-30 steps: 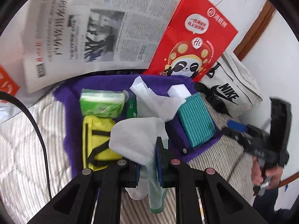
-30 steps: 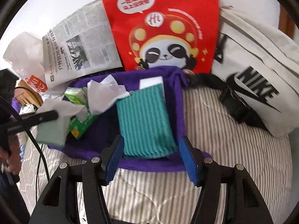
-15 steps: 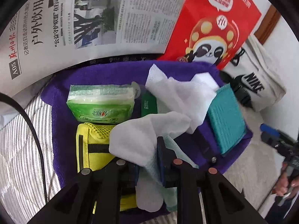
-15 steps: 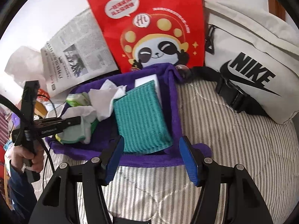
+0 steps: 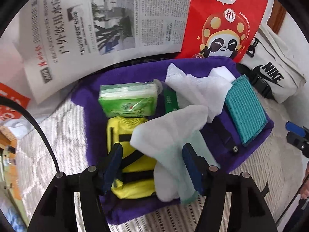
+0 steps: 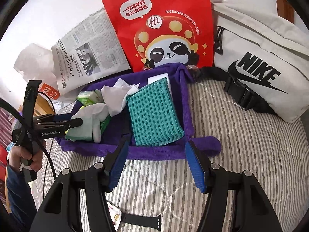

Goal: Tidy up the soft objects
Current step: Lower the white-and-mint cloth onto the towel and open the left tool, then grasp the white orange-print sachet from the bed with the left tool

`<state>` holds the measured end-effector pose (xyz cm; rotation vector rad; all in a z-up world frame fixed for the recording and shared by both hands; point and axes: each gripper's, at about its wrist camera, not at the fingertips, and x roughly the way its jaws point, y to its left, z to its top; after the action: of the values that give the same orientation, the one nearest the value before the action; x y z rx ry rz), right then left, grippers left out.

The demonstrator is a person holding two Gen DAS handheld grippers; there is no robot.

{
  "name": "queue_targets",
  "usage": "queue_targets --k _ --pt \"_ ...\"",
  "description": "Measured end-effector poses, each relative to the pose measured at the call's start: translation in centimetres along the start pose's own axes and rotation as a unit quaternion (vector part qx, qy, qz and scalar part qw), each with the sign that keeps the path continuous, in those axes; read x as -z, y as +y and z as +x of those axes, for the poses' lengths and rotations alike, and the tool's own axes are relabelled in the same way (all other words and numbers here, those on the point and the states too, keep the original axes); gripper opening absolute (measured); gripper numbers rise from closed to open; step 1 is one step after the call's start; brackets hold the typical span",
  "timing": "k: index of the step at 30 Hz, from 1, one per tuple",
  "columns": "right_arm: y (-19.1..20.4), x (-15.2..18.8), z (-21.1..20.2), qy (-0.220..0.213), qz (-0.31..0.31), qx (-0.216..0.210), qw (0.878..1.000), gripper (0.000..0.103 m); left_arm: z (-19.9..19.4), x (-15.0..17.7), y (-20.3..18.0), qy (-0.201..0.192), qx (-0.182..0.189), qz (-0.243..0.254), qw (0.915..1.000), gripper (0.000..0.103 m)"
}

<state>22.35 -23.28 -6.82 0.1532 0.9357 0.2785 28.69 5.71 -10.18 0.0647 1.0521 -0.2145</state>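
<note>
Purple cloth bin (image 5: 85, 104), frame centre: tissue pack, yellow pouch, teal pad, wipes stowed. Pale glove (image 5: 170, 154) just released between widening left gripper (image 5: 152, 166) fingers. Right gripper (image 6: 156, 166) wide, empty. Nearly complete.

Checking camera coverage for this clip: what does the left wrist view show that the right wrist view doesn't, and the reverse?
Only the left wrist view: the yellow pouch under the white cloth, which lies between the left gripper's open fingers, just opened.

Only the right wrist view: the hand holding the left gripper, and a black watch strap on the striped bedding.

Both: the purple bin, teal cloth, green tissue pack, newspaper, red panda bag, Nike bag.
</note>
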Motion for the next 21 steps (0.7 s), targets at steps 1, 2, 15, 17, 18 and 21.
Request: queue_targets --k 1,2,15,17,18,21 --pt "0.0 0.2 -0.1 -0.001 0.0 0.001 1.0 0.061 -0.3 0.1 0.0 -0.002 -0.005 0.002 1.0 0.062" --pt "-0.1 0.3 -0.3 -0.001 0.0 0.001 1.0 0.061 -0.5 0.2 0.0 -0.004 -0.008 0.004 1.0 0.062" --pt "0.9 5.5 -2.4 0.019 -0.037 0.023 0.999 0.061 -4.9 3.4 -0.5 -0.031 -0.016 -0.001 0.9994 0.062" --pt "1.0 6.8 -2.2 0.032 -0.049 0.026 0.998 0.061 -5.9 4.6 -1.1 -0.039 -0.001 -0.003 0.9993 0.062" --pt "1.1 7.6 -2.2 0.038 -0.054 0.032 0.997 0.061 -6.1 5.4 -1.5 -0.039 0.006 -0.003 0.9992 0.062" --pt "0.7 9.4 -2.4 0.043 -0.052 0.034 0.997 0.061 -6.1 7.7 -3.0 -0.03 0.03 0.001 0.9991 0.063"
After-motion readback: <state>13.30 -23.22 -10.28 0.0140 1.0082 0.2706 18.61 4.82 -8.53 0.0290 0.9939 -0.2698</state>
